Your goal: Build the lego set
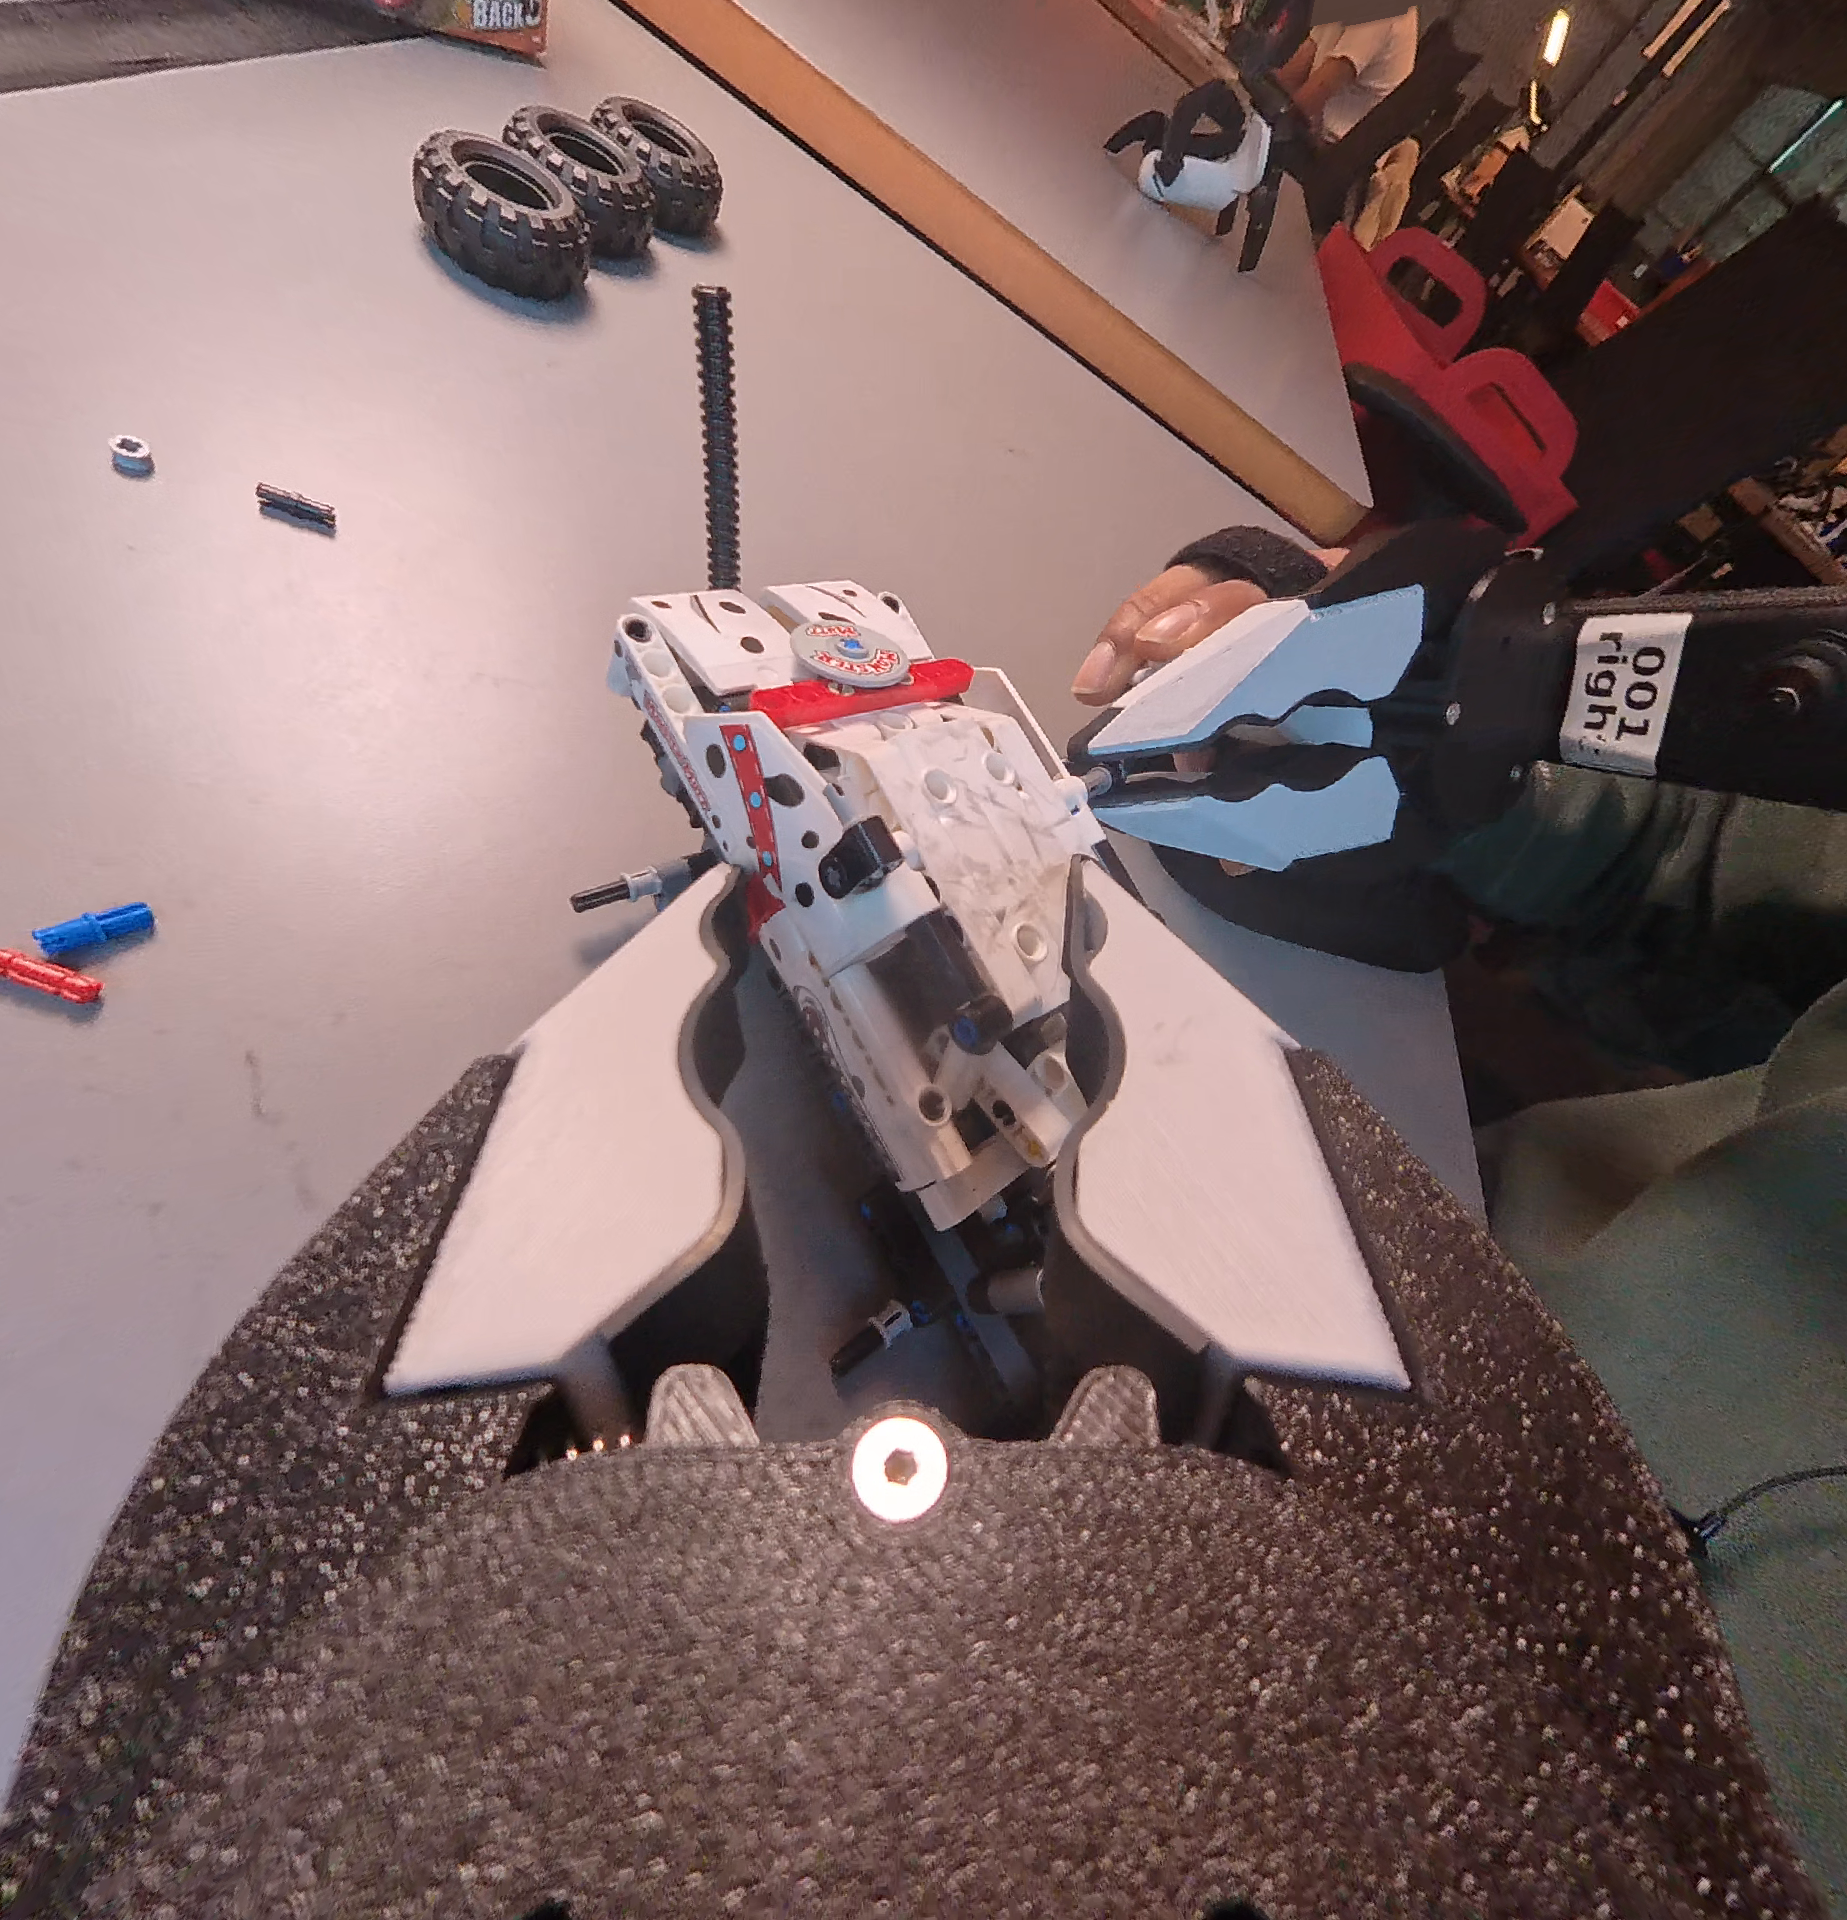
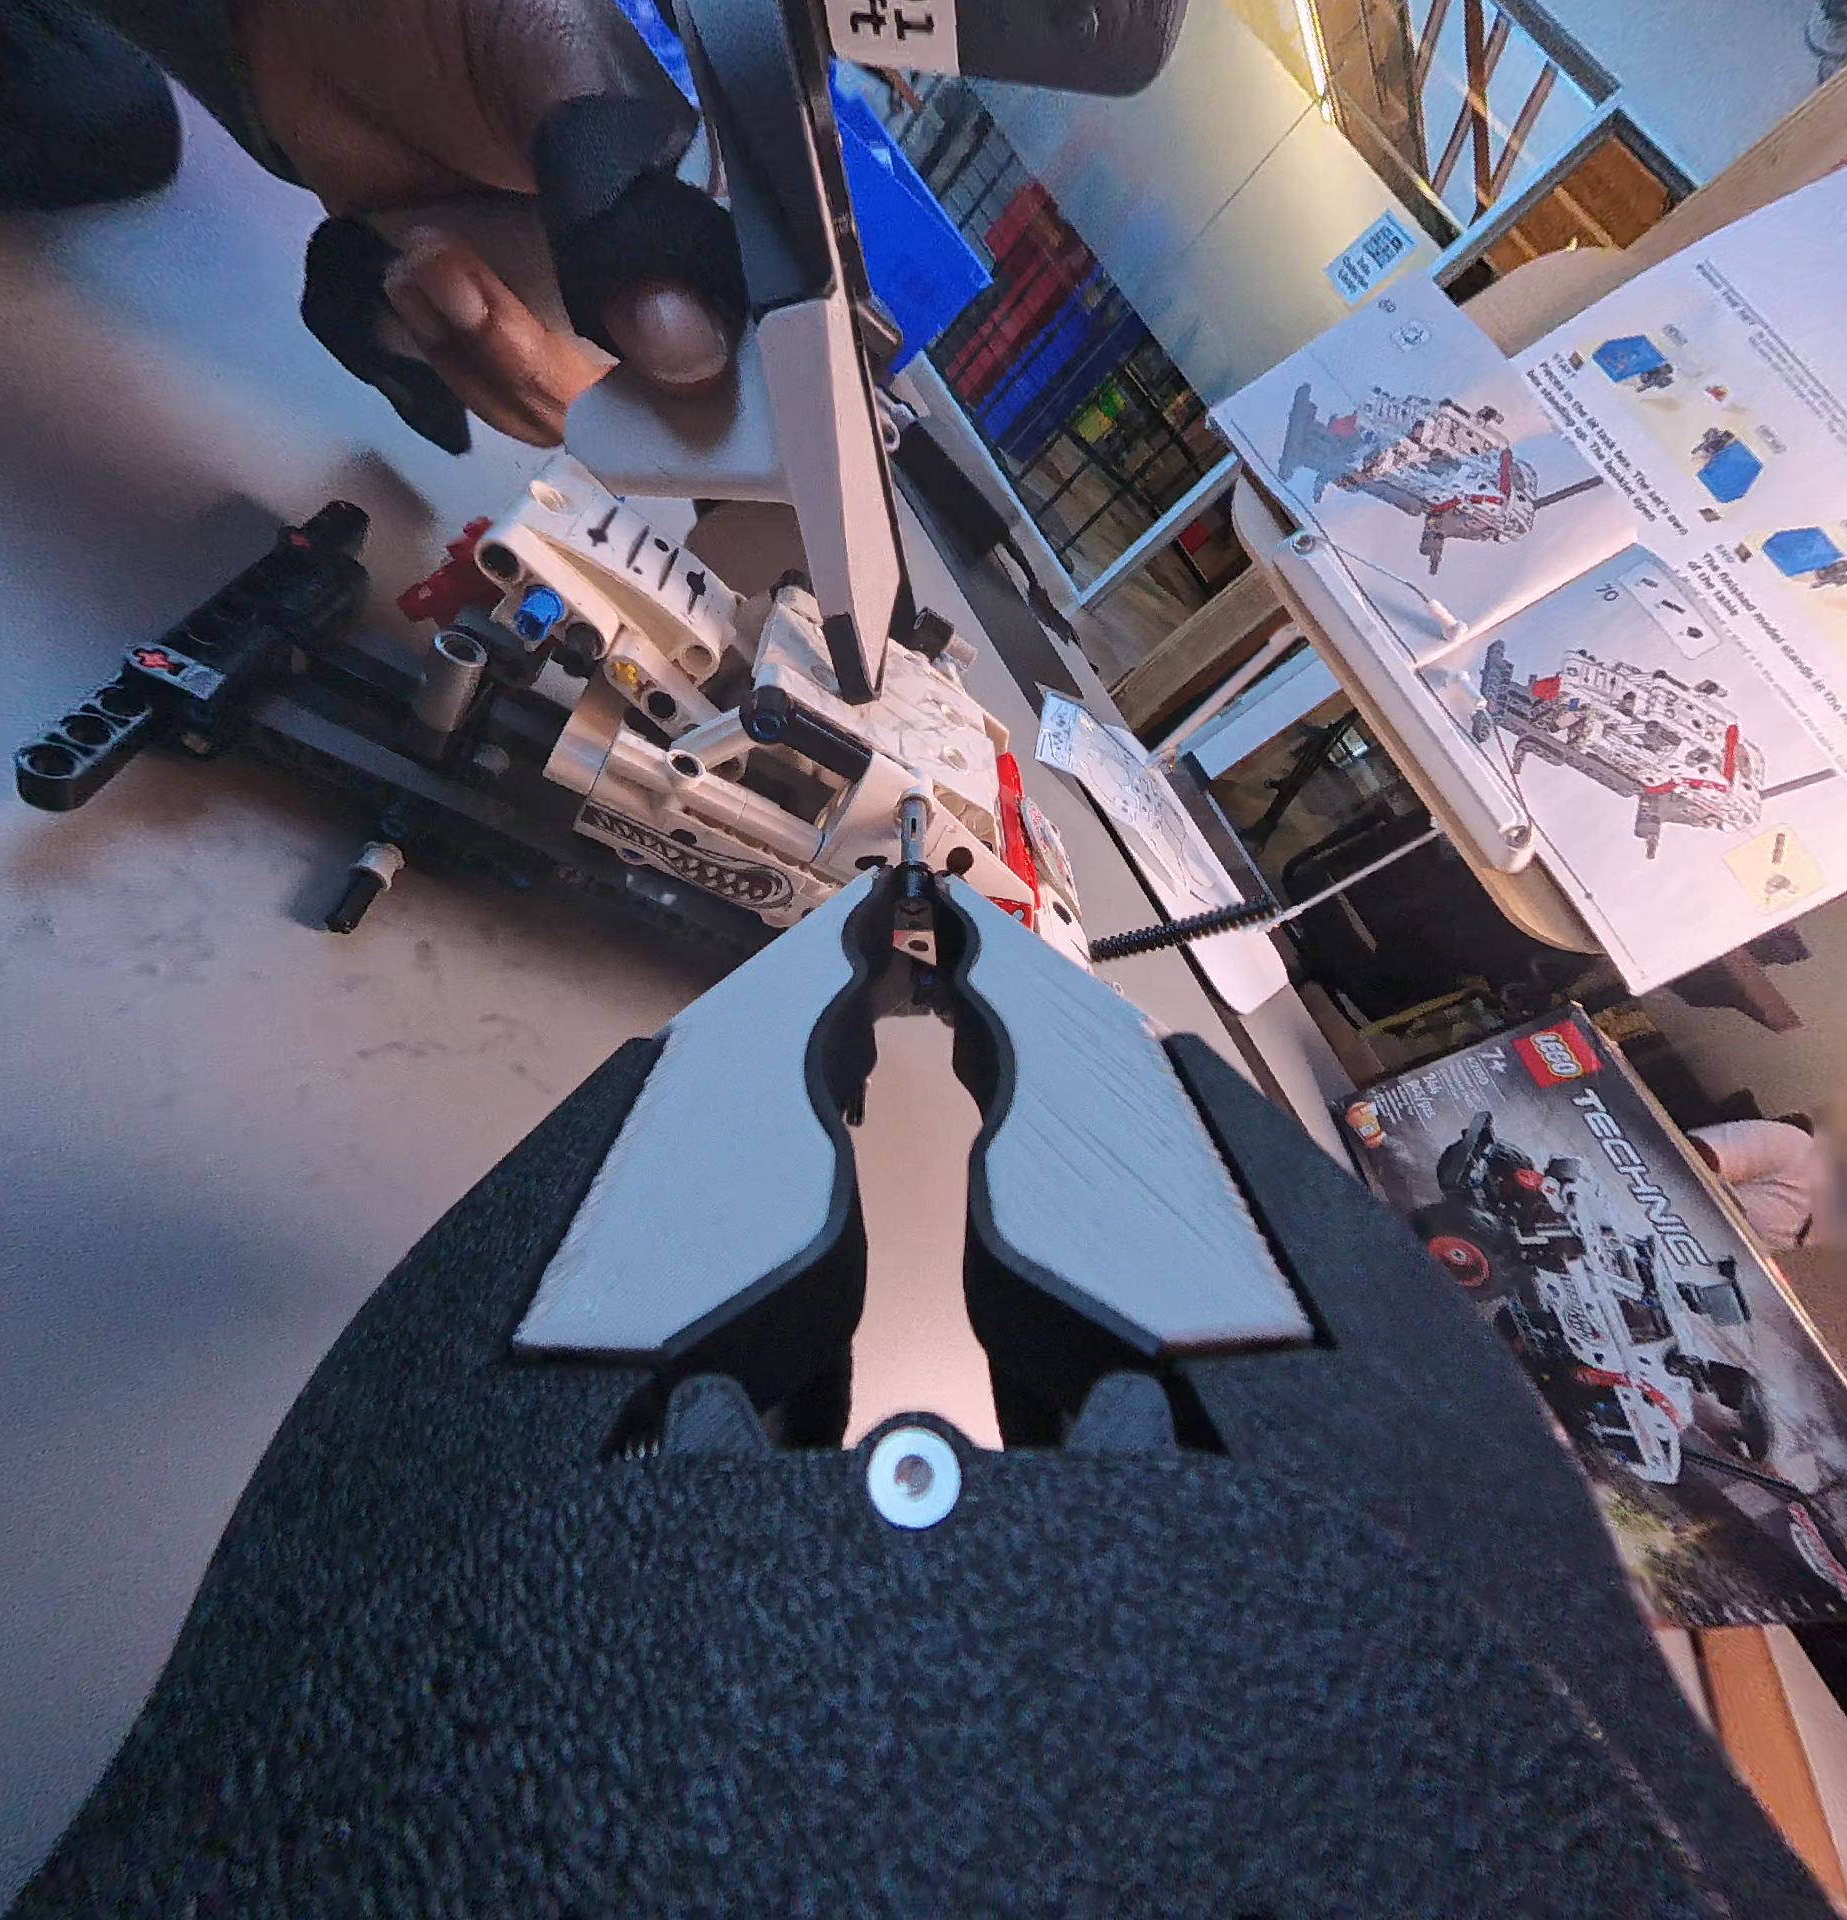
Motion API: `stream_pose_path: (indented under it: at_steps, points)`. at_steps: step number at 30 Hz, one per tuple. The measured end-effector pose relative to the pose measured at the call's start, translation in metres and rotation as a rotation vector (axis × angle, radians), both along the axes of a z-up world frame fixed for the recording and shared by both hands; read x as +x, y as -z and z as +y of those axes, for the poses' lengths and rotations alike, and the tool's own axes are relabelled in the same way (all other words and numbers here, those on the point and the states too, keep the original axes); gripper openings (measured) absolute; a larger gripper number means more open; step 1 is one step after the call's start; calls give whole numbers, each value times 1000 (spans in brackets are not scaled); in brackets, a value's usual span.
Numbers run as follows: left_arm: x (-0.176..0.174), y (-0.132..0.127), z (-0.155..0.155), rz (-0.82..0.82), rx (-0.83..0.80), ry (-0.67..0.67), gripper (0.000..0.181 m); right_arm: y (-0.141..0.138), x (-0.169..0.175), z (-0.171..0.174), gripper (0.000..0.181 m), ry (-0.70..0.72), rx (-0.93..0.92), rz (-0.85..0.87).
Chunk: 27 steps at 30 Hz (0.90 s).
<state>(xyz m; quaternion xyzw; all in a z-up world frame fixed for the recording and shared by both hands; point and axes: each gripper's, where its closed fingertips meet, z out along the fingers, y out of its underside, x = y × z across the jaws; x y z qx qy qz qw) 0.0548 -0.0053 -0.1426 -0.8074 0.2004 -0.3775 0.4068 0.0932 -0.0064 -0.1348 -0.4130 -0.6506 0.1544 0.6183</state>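
Note:
A white lego truck model with red trim and black spots lies on the grey table. My left gripper is shut on the model, one finger on each side of its body. My right gripper comes in from the right and is shut on a small black and grey axle pin, whose tip touches the model's side. In the right wrist view, the right gripper pinches the pin, and one of the left gripper's fingers presses on the model from above. The black chassis extends left.
Three black tyres sit at the back. A black ribbed hose sticks out of the model. A grey bush, a black pin, a blue pin and a red axle lie left. Instruction sheets and the set's box are right. The gap from one gripper's tips to the other's is roughly 5 cm. The grey bush lies around 20 cm away from my left fingertips.

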Motion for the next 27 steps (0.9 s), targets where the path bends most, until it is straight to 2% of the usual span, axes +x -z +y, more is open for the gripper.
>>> stream_pose_path:
  at_steps: [5, 10, 17, 22, 27]
  points:
    - [2, 0, -1, 56, 3, -44, 60, 1, 2, 1, 6, 63, -58, -28]
    - [3, 0, -1, 93, 9, -63, 59, 1, 3, 1, 5, 42, -132, -53]
    - [1, -1, 0, 116, 15, -72, 59, 0, 3, 2, 4, -31, -155, -268]
    - [2, -1, 0, 122, 21, -76, 58, 1, 3, 2, 3, -32, -219, -340]
    - [0, -1, 0, 115, 14, -85, 59, -3, 1, 2, 4, -47, -312, -280]
